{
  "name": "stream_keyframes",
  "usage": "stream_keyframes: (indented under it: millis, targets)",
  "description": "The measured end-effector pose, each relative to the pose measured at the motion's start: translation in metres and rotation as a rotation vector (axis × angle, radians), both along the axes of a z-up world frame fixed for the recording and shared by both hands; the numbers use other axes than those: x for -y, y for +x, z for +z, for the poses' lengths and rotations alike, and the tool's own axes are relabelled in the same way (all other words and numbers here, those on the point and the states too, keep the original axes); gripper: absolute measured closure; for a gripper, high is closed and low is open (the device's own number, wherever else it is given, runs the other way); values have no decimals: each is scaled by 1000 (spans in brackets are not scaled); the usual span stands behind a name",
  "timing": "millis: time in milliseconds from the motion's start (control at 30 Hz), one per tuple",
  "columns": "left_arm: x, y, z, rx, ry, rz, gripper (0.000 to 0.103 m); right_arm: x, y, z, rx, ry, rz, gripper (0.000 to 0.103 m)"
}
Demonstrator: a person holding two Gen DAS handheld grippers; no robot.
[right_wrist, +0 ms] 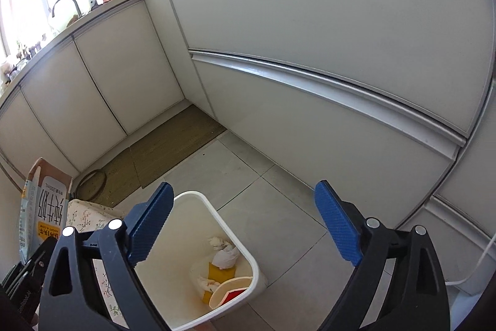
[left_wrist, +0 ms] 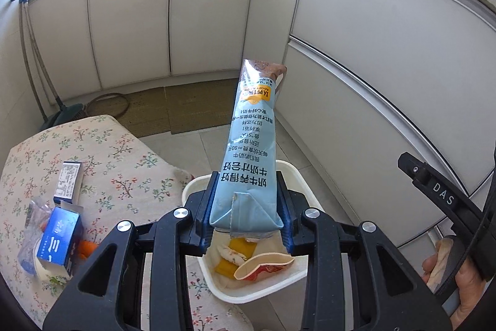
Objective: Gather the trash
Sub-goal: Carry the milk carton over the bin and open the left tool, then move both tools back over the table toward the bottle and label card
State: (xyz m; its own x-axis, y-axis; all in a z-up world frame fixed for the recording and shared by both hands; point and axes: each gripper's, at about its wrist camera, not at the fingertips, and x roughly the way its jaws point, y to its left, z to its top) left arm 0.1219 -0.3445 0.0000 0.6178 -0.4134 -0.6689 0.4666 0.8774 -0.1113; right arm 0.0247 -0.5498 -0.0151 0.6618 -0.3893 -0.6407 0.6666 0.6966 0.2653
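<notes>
My left gripper (left_wrist: 246, 213) is shut on a flattened light-blue milk carton (left_wrist: 252, 151), which sticks up and forward above a white trash bin (left_wrist: 263, 295). The bin stands on the floor beside the table and holds crumpled tissue (right_wrist: 224, 255), yellow scraps (left_wrist: 228, 267) and a red-and-white paper cup (left_wrist: 263, 266). My right gripper (right_wrist: 243, 225) hangs open over the same white trash bin (right_wrist: 198, 197), nothing between its blue pads (right_wrist: 336, 225). The milk carton (right_wrist: 46, 207) shows at the left edge of the right wrist view.
A table with a floral cloth (left_wrist: 108, 151) carries a blue box (left_wrist: 59, 241), a smaller printed box (left_wrist: 68, 182) and plastic wrappers (left_wrist: 31, 225). White cabinets (left_wrist: 372, 51) wrap the corner. A woven mat (left_wrist: 186, 104) and a broom (left_wrist: 62, 110) lie beyond. A person's hand (left_wrist: 465, 284) holds the other gripper's handle.
</notes>
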Motion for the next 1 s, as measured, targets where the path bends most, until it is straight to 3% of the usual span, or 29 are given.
stream_keyframes:
  millis: [100, 167, 400, 667, 1000]
  targets:
    - [17, 8, -4, -27, -2, -14, 70, 4, -3, 0, 1, 3, -17, 13]
    - [26, 12, -7, -32, 11, -13, 59, 4, -3, 0, -2, -5, -20, 13]
    - [25, 9, -6, -10, 33, 15, 46, -6, 1, 2, -16, -61, -2, 13]
    - [-3, 0, -2, 57, 63, 130, 16, -37, 12, 6, -43, -166, 47, 8]
    - [-53, 1, -5, 28, 74, 241, 12, -91, 32, 2, -91, -267, 176, 7]
